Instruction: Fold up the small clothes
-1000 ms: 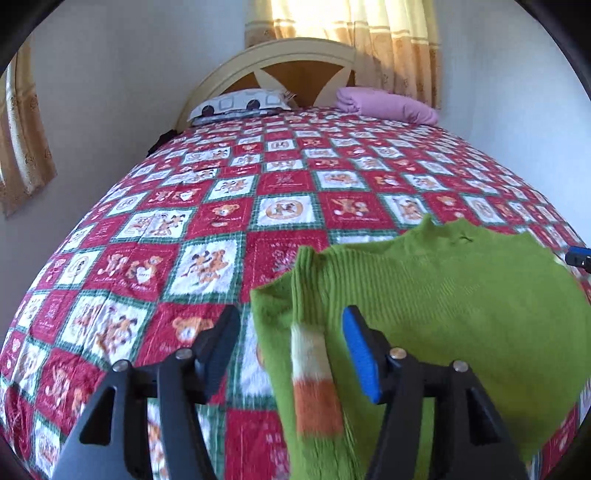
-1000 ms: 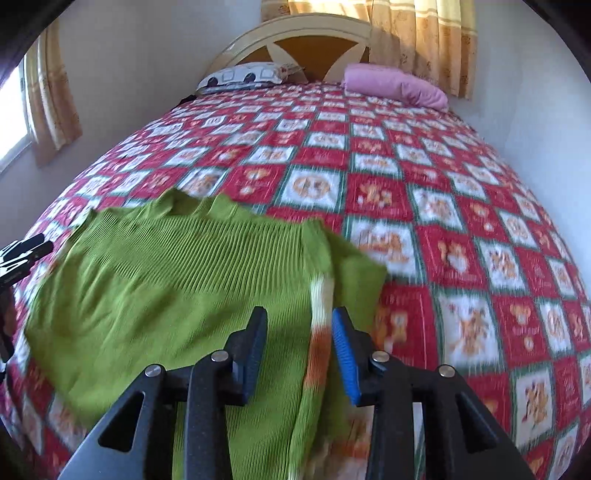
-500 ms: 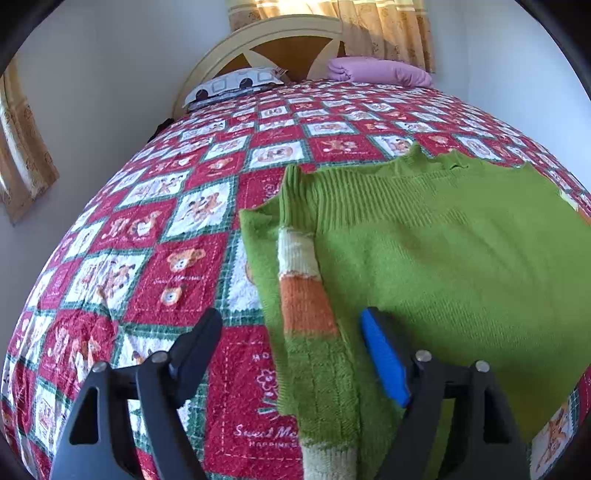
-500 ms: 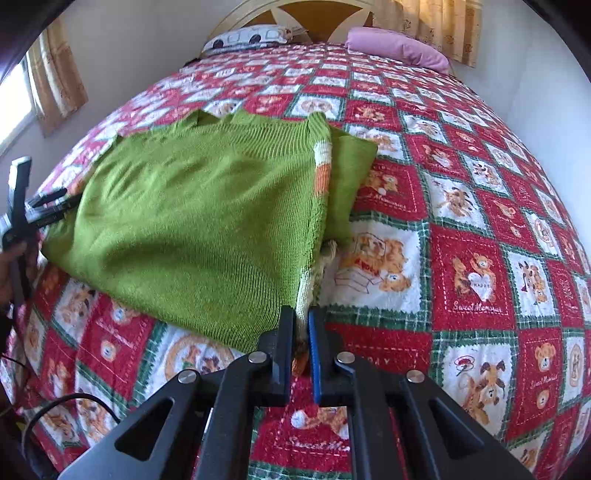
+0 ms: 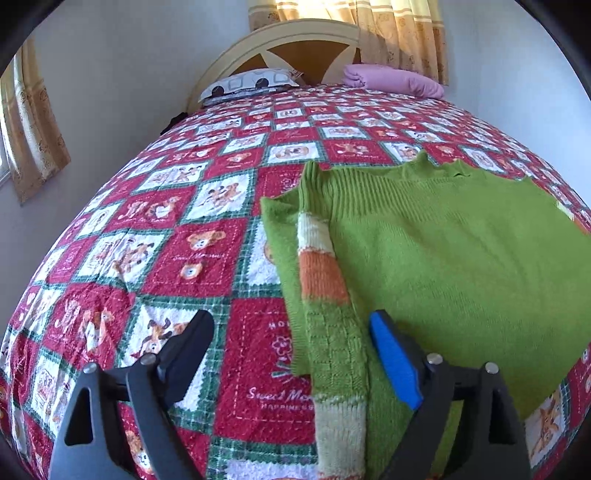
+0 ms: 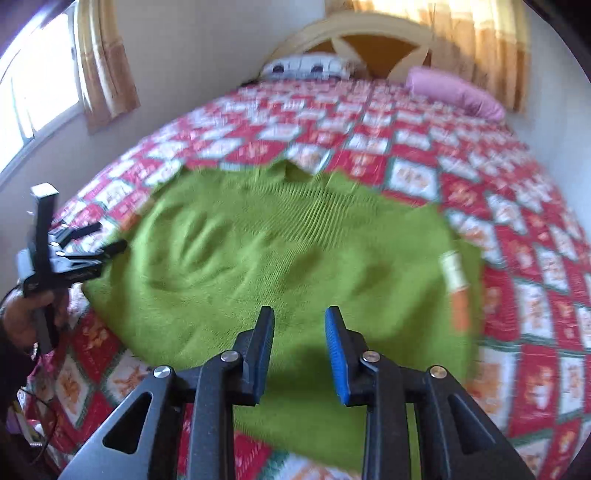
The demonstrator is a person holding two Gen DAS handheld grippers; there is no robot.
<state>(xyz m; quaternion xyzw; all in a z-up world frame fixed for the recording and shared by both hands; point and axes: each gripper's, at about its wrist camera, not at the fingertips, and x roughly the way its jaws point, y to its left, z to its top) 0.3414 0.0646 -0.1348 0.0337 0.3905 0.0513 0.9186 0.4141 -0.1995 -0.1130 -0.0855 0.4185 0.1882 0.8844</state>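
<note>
Both sleeves lie folded in on my green sweater [image 5: 461, 258], flat on the patchwork bed cover [image 5: 199, 258]; I think the bottom hem comes up next.
My left tongs [image 5: 291, 343] are opening wide around the striped sleeve [image 5: 325, 295], not pinching it. My right tongs [image 6: 299, 332] are opening over the soft, ribbed knit, holding nothing.

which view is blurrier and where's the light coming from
Right wrist view: motion-smeared, the green sweater and quilt streaked, bright window glaring at left. Left wrist view: sharp, sunlit curtain behind the headboard, fisheye bulging the bed.
</note>
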